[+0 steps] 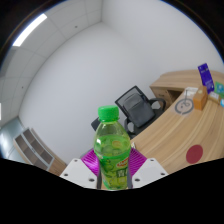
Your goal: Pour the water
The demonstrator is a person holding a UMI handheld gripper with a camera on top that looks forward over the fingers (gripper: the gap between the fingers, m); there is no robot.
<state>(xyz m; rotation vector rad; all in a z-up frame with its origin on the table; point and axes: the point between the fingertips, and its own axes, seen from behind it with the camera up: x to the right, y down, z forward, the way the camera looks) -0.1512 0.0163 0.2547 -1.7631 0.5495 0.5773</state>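
bottle: clear green plastic bottle with green cap [111,148], upright, raised well clear of the tabletop
gripper: gripper [112,172] pinching bottle, purple pads [91,164] snug on both sides
background: curved wooden tabletop [185,125], black office chair [136,108] beside it

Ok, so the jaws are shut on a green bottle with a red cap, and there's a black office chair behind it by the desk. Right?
Not quite: the cap is green, not red. The gripper view shows the gripper with its jaws shut on the green bottle, and the black office chair behind it by the wooden desk.

Single view from the hand-held gripper [113,172], forward along its fingers.
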